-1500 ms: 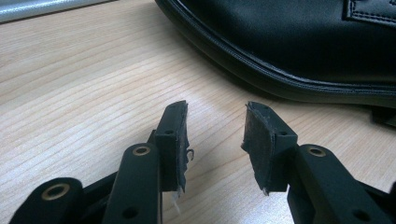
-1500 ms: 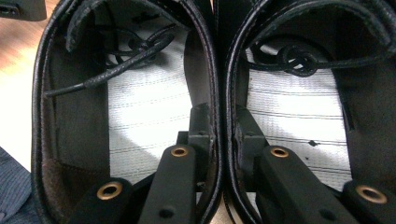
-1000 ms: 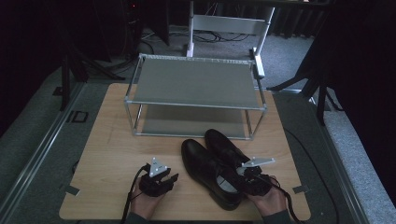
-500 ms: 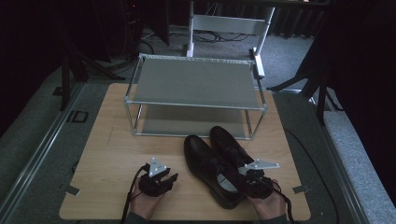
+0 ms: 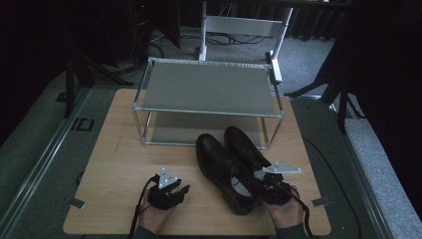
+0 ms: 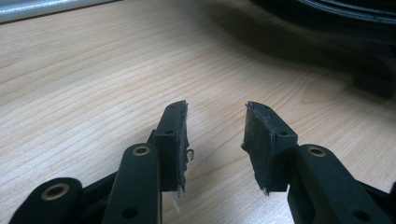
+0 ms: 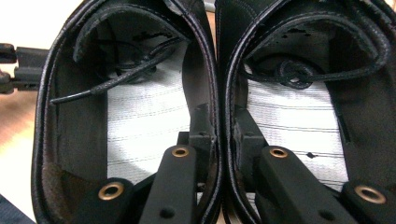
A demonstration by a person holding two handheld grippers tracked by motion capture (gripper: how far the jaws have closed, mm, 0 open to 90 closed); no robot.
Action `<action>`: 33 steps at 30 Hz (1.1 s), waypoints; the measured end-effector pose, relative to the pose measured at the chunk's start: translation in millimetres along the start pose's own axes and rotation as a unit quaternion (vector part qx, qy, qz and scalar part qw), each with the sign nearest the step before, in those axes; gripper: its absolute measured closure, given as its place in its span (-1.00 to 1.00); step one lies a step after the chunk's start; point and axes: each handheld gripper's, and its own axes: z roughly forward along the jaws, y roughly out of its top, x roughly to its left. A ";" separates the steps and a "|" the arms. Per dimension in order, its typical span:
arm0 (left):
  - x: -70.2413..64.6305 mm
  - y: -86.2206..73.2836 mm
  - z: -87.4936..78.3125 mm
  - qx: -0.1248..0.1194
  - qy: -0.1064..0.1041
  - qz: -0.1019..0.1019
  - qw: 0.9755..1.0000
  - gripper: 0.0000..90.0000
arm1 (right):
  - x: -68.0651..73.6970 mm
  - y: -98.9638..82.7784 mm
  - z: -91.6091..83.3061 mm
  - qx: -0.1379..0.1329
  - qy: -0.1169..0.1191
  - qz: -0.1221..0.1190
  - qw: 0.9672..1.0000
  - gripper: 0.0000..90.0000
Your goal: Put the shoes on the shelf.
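**Two shoes pinched together by their inner walls**

The right gripper [image 7: 219, 140] had one of its fingers [image 7: 198, 126] inside each black shoe, pinching the two touching inner walls together. The left shoe [image 5: 219, 169] and right shoe [image 5: 246, 147] lay side by side on the wooden bench [image 5: 114, 159], toes toward the metal rack [image 5: 206, 89]. The left gripper [image 6: 215, 135] rested low on the bench just left of the shoes, fingers spread with nothing between them

pair of black leather lace-up shoes [image 5: 234, 164]: glossy black uppers, pale grey lined insoles
light wooden tabletop [image 5: 114, 164]: pale tan, fine grain
grey metal two-tier rack [image 5: 206, 89]: matt grey shelves, silver frame
gripper pads [image 6: 177, 140]: black
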 end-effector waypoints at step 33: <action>0.1 -0.5 0.6 0.000 -0.001 -0.001 1.000 0.34 | 9.6 35.8 27.1 -0.024 -0.037 0.018 0.999 0.81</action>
